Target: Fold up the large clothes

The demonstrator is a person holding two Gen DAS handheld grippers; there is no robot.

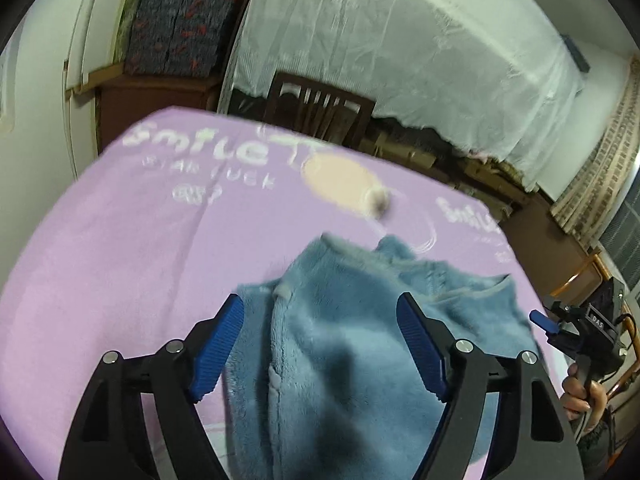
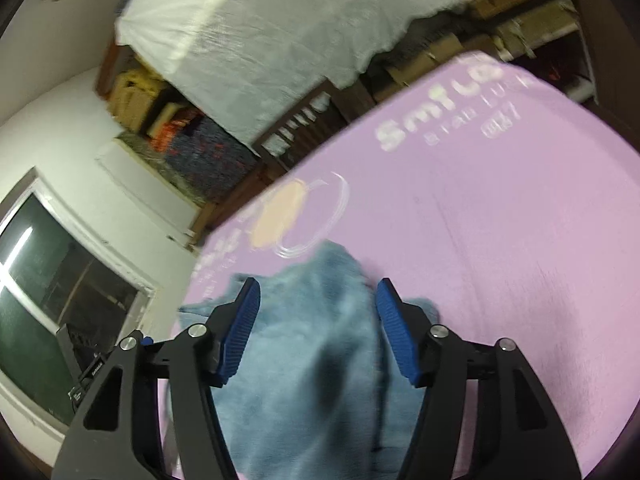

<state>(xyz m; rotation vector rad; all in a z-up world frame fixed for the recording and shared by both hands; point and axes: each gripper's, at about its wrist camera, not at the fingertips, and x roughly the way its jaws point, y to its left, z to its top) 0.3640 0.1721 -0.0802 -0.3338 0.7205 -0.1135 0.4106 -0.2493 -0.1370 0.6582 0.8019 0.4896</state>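
Note:
A fluffy blue garment (image 1: 352, 344) lies bunched on a pink printed blanket (image 1: 120, 240). My left gripper (image 1: 320, 316) is open above it, its blue pads spread wide on either side of the cloth. The right gripper (image 1: 560, 328) shows at the garment's right edge, held in a hand. In the right wrist view the same garment (image 2: 312, 360) lies under my right gripper (image 2: 318, 300), which is open with nothing between its pads. Both views are blurred by motion.
The pink blanket (image 2: 500, 260) covers the work surface. A dark wooden chair (image 1: 320, 108) stands behind it. A white sheet-covered shelf (image 1: 400, 48) and stacked boxes (image 1: 176, 36) lie beyond. A window (image 2: 52, 288) is on the left.

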